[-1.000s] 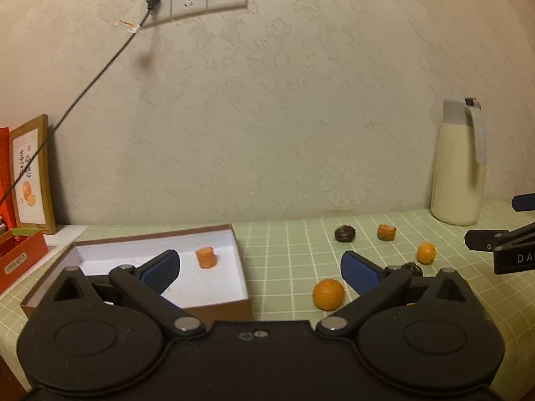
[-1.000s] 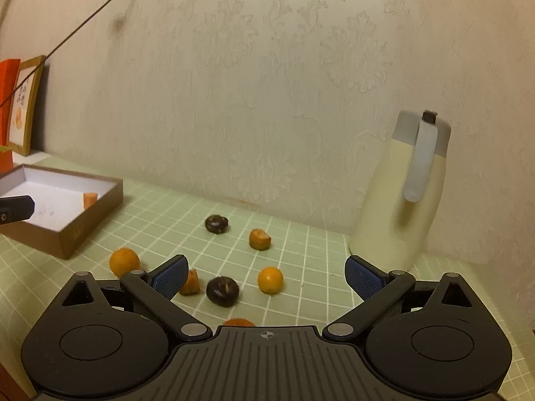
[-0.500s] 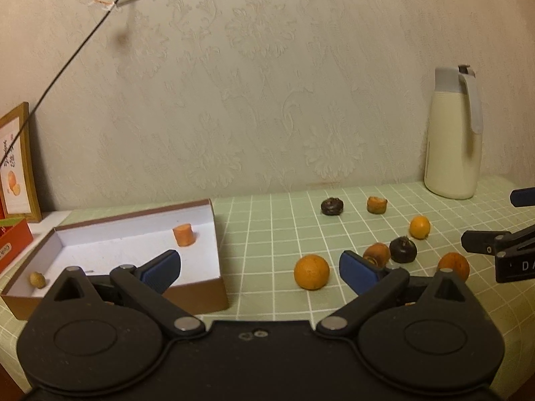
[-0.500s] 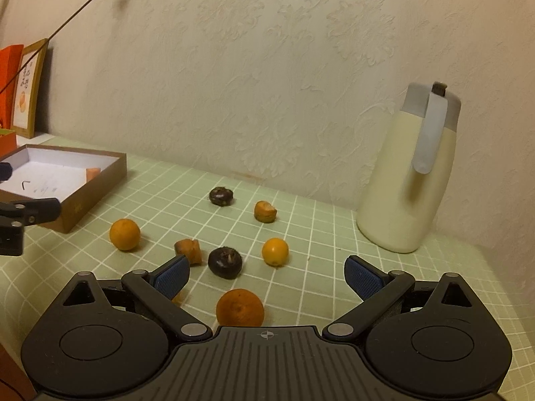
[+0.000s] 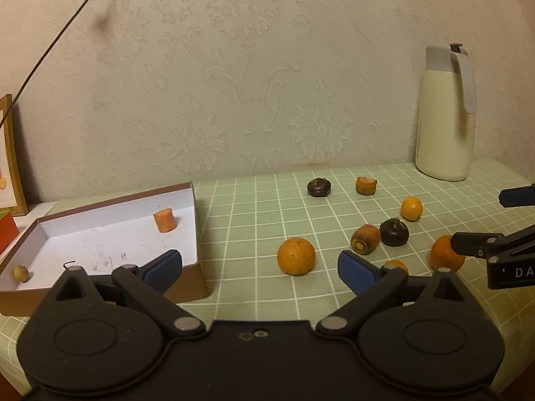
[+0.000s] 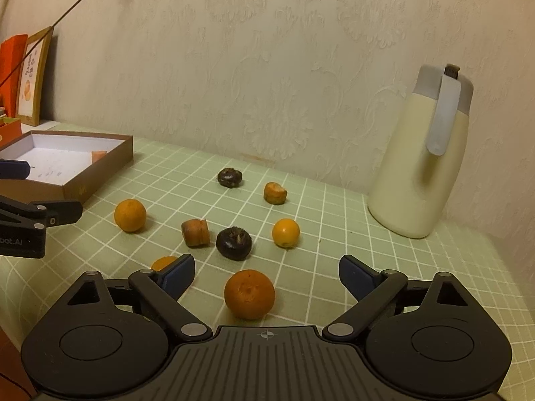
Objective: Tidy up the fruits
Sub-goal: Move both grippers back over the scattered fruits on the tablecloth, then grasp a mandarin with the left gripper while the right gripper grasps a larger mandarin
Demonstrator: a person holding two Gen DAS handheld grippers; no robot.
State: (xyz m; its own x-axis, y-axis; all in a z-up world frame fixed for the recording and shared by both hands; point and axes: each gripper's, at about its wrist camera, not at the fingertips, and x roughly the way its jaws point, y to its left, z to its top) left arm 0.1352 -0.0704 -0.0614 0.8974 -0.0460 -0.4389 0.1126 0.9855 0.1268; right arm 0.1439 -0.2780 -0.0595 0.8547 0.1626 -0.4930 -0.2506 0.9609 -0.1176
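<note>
Both grippers, left and right, hang spread and empty over a green checked tablecloth by papered wall; fruits lie scattered there, a brown box holds one carrot piece

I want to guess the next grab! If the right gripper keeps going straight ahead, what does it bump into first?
Probably the big orange, sitting between the open fingers of the right gripper, though slightly left of centre.
</note>
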